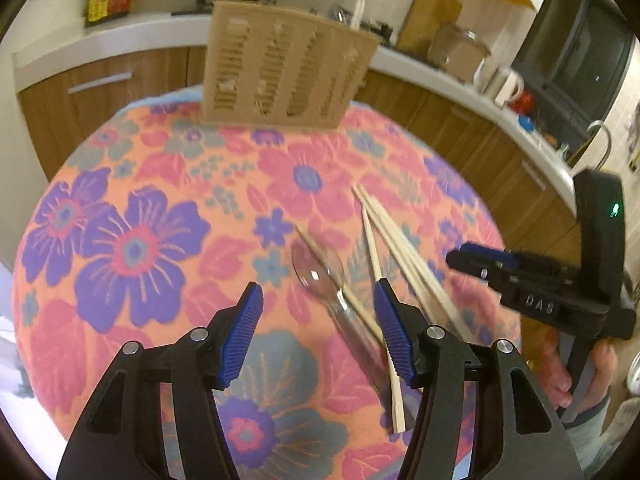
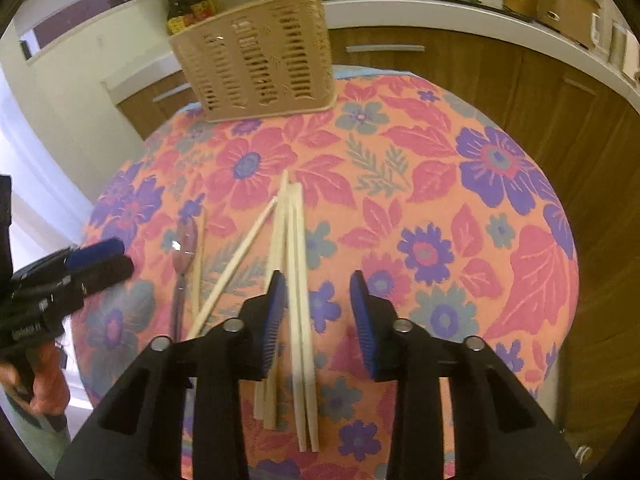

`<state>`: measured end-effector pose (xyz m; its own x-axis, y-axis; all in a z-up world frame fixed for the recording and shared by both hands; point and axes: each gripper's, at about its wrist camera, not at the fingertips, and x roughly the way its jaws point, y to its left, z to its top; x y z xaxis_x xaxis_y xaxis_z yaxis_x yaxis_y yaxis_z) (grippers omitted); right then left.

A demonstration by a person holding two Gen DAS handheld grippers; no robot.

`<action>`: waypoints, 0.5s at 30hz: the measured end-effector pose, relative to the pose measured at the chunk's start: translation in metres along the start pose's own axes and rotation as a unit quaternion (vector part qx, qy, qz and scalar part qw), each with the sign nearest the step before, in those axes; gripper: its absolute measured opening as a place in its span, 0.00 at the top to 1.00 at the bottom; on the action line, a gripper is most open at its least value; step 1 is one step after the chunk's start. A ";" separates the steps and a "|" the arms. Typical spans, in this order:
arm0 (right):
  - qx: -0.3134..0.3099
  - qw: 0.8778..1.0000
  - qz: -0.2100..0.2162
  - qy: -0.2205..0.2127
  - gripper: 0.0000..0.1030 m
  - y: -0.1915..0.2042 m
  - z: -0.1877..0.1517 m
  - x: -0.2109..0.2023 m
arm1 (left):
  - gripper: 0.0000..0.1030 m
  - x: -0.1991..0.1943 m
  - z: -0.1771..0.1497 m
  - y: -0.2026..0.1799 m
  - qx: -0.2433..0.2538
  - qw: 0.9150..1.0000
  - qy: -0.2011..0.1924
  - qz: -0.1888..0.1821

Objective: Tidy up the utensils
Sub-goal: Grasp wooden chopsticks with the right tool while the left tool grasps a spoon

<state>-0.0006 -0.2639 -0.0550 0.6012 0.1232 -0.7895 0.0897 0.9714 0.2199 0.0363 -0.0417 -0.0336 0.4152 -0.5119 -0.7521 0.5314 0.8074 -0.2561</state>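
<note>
Chopsticks [image 2: 298, 280] lie lengthwise toward the basket [image 2: 256, 64], clear spoon [image 2: 184, 248] alongside, bowl end far. Basket upright, chopsticks inside. Left gripper [image 1: 318, 332] and right gripper [image 2: 318, 320] jaws apart, empty.

Each camera sat just behind its own fingers, looked forward and down over the floral table [image 1: 132, 248], and hung close above it. The left view faced the basket [image 1: 280, 68] from the left, the right view [image 2: 256, 64] from the right. Both shared the chopsticks [image 2: 296, 264] (somewhat blurred) and, probably, a clear spoon [image 1: 320, 272].
</note>
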 end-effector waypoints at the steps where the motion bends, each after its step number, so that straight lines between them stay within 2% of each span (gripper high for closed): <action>1: 0.007 1.000 0.006 0.004 0.74 -0.003 -0.001 0.002 | 0.47 0.003 -0.001 -0.003 0.005 1.000 0.004 0.008; 4: 0.009 1.000 0.026 0.013 0.74 -0.005 -0.004 0.006 | 0.51 0.013 -0.004 -0.012 0.020 0.999 0.015 0.032; 8: -0.013 1.000 0.013 0.019 0.75 0.002 -0.007 0.009 | 0.60 0.025 -0.005 -0.017 0.021 0.998 0.031 0.044; 15: -0.033 0.999 0.005 0.037 0.76 0.008 -0.010 0.021 | 0.62 0.032 -0.008 -0.014 0.018 0.998 0.042 0.051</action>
<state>0.0046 -0.2515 -0.0753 0.5417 0.1443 -0.8281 0.0309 0.9811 0.1912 0.0362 -0.0674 -0.0583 0.4057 -0.4008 -0.8214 0.5175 0.8415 -0.1550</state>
